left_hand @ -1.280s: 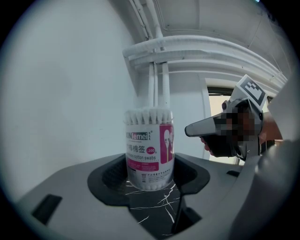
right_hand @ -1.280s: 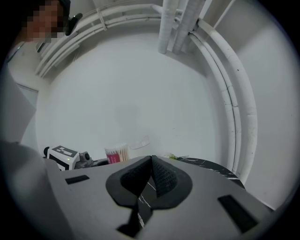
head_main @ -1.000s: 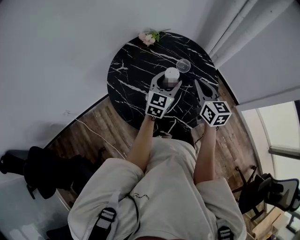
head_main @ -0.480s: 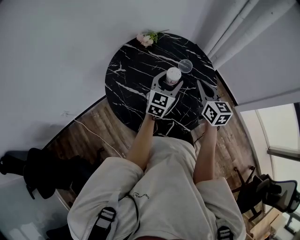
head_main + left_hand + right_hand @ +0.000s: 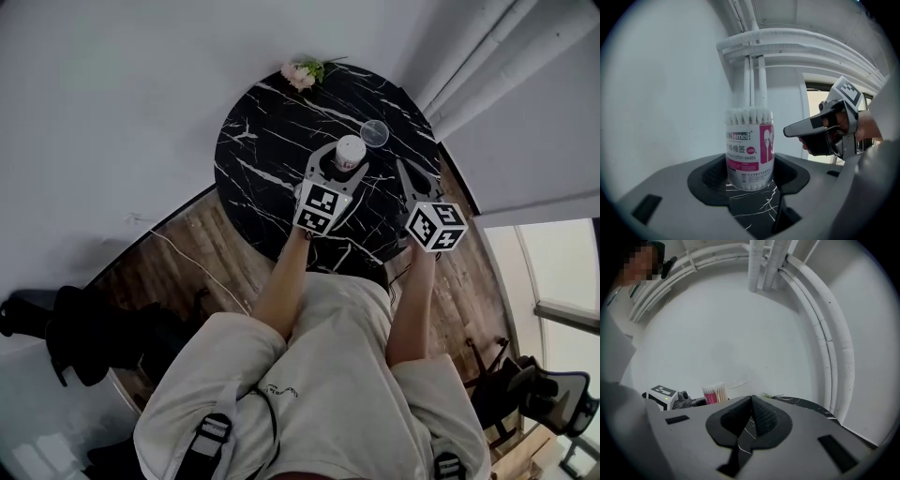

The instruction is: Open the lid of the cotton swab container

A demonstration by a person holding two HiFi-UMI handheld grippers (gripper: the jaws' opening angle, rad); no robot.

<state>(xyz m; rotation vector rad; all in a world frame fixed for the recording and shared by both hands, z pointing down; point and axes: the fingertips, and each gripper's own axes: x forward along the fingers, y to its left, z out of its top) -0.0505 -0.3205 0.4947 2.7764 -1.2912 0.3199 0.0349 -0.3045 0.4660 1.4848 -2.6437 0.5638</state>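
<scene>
- Last sec: next to no change. Head view drifts a touch; the round black, white-veined marble desk (image 5: 262,141), both grippers and the container keep their spots.
- Clear plastic cotton swab container (image 5: 749,147) w/ pink label stands upright near desk centre, slightly toward the right edge. Swab tips bare at top.
- Clear round lid (image 5: 375,132) lies on desk just beyond the container, toward the far-right edge, not touching it.
- Reading: lid already off, task looks done. This is a hold, not a working step.
- Left gripper (image 5: 343,159): jaws wide, one each side of the container, low on its body. Pads look to bear on both sides, a steadying grip.
- Right gripper (image 5: 751,399): jaws stayed pressed together, nothing in them. It sits over the near-right edge, well apart from the container, pointing roughly at it, about level w/ its upper half.
- Left forearm (image 5: 281,286) and right forearm (image 5: 410,309) bare, reaching fwd, roughly parallel.
</scene>
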